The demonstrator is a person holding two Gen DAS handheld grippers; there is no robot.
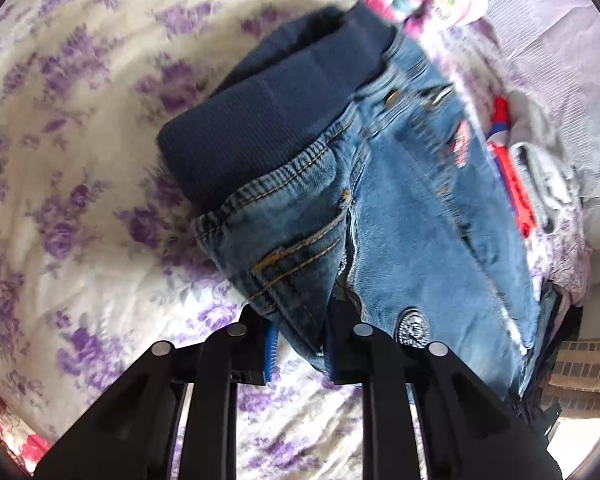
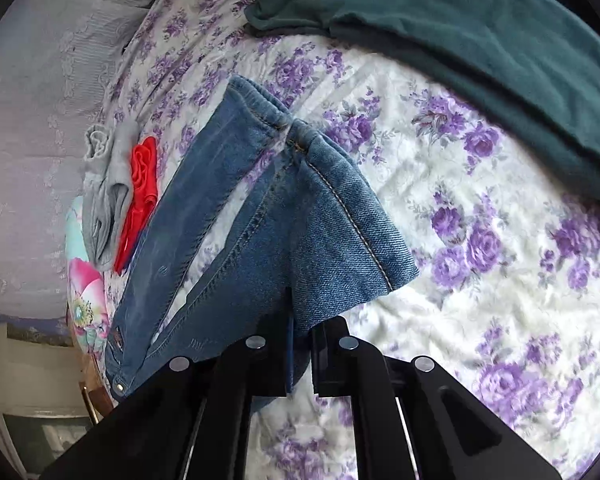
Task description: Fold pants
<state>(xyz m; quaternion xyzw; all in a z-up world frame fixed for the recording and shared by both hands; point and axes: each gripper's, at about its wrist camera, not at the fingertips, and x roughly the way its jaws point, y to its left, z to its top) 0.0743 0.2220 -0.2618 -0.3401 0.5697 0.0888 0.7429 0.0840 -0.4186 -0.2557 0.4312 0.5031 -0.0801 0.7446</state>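
jeans: blue denim pants (image 1: 404, 216) lifted off a purple-flowered bedspread (image 1: 80, 208), navy rib waistband (image 1: 268, 120) at one end, leg hems (image 2: 340, 208) at the other.
risk: each grip looks to bite only a thin edge of cloth; a tug could pull it free, or the fold may land skewed.
left gripper (image 1: 300, 354): clamped on denim below the pocket.
right gripper (image 2: 300, 354): nearly closed, pinching the hem end.

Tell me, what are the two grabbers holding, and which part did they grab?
Both hold the same jeans. The left gripper pinches the denim near the waist end, below the dark waistband. The right gripper pinches a leg near its hem.
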